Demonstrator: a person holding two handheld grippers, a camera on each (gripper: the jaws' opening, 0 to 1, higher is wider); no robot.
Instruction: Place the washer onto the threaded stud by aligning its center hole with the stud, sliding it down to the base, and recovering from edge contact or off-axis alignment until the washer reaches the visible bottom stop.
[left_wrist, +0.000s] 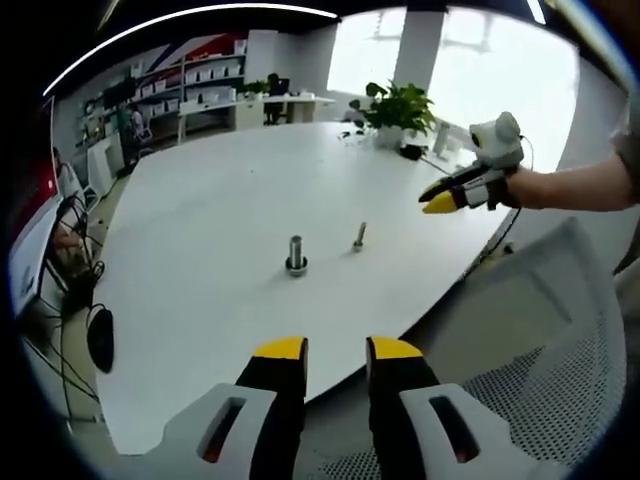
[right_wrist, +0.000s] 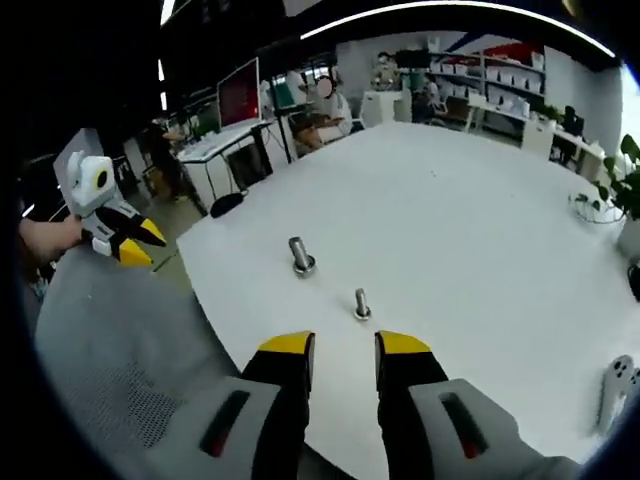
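A threaded stud (left_wrist: 296, 253) stands upright on the white table (left_wrist: 220, 200), with a wider ring at its foot; whether that ring is the washer I cannot tell. A smaller bolt (left_wrist: 358, 236) stands just to its right. In the right gripper view the stud (right_wrist: 300, 254) is ahead and the small bolt (right_wrist: 361, 303) nearer. My left gripper (left_wrist: 337, 350) is open and holds nothing, off the table's near edge. My right gripper (right_wrist: 345, 348) is open too and holds nothing. Each gripper shows in the other's view, held in the air beside the table: right gripper (left_wrist: 440, 203), left gripper (right_wrist: 140, 245).
A grey mesh chair back (left_wrist: 540, 330) sits between me and the table, also seen as chair back (right_wrist: 110, 350). A potted plant (left_wrist: 400, 108) stands at the far end. A black mouse (left_wrist: 100, 340) and cables lie at the left. A white device (right_wrist: 620, 385) lies on the table.
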